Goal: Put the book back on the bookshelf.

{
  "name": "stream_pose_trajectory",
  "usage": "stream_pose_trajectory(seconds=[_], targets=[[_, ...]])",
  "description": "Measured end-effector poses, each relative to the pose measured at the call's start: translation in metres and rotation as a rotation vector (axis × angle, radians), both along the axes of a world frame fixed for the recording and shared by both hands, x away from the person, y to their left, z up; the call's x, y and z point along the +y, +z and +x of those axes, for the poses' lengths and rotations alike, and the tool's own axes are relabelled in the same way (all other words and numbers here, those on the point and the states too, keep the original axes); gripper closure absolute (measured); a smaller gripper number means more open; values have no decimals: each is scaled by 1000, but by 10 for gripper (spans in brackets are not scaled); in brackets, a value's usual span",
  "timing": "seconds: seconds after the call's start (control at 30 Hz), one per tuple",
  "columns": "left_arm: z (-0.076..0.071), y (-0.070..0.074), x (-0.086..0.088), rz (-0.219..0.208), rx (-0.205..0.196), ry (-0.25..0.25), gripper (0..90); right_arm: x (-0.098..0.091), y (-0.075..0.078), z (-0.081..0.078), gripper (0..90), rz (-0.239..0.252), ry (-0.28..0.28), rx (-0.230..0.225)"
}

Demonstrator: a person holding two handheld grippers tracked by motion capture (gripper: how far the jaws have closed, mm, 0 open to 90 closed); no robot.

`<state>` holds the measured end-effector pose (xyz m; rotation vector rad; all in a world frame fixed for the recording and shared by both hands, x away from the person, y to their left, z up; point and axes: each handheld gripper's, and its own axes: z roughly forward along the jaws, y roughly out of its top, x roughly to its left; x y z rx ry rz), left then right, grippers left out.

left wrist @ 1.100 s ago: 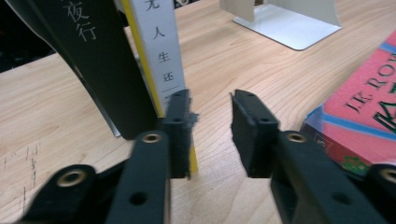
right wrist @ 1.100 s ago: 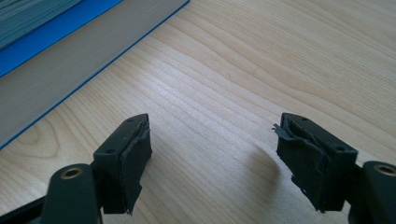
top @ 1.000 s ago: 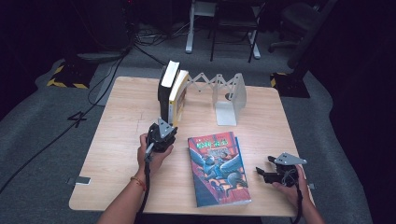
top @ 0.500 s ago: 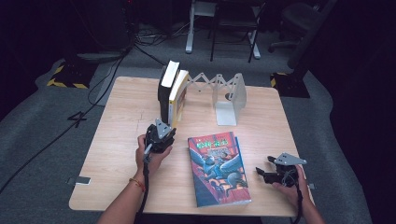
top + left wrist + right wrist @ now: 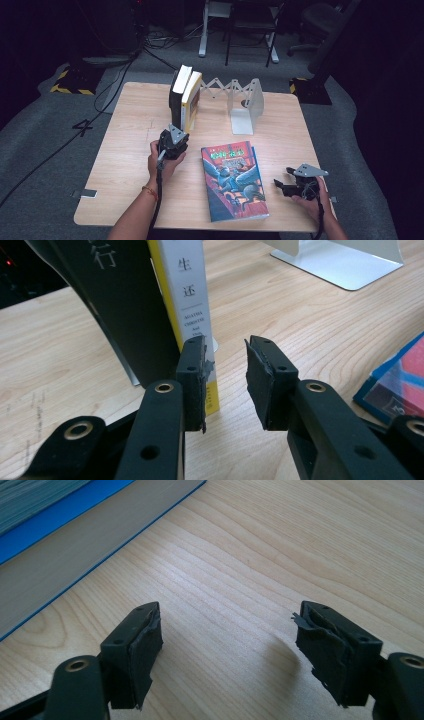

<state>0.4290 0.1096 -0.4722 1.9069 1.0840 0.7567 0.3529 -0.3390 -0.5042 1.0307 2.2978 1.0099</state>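
Jaws of the left gripper point(image 5: 225, 385) stand a little apart with nothing between them, and they have just been opening. Its left pad sits right in front of the lower spine of the white-and-yellow book point(image 5: 192, 295), whether touching it I cannot tell; the right pad has bare wood behind it. In the high view this left gripper point(image 5: 173, 141) is held in the person's left hand point(image 5: 162, 162) just in front of the two standing books. The white-and-yellow book point(image 5: 190, 100) stands upright, and the black book point(image 5: 176, 97) leans against its left side. Right of that pair, a white folding bookend rack point(image 5: 245, 102) stretches across the wooden table point(image 5: 125, 145), its zigzag arm reaching back to the books.

Nearer the person than the standing books, and to their right, a blue-covered illustrated book point(image 5: 233, 180) lies flat, cover up. The right gripper point(image 5: 290, 186) rests low near the table's right front edge, just right of this flat book. Its jaws are wide apart and empty, and in the right gripper view point(image 5: 227, 645) they frame plain wood, with the flat book's page edge point(image 5: 75, 545) at the upper left.
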Motion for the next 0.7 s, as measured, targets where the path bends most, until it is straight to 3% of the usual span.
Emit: stream_pose_trajectory(seconds=[0.3,0.7], targets=[[18,4,-9,6,5,21,661,0,0,0,264,1,0,3],[31,13,-13,-9,-13,35,669,0,0,0,264,1,1,2]])
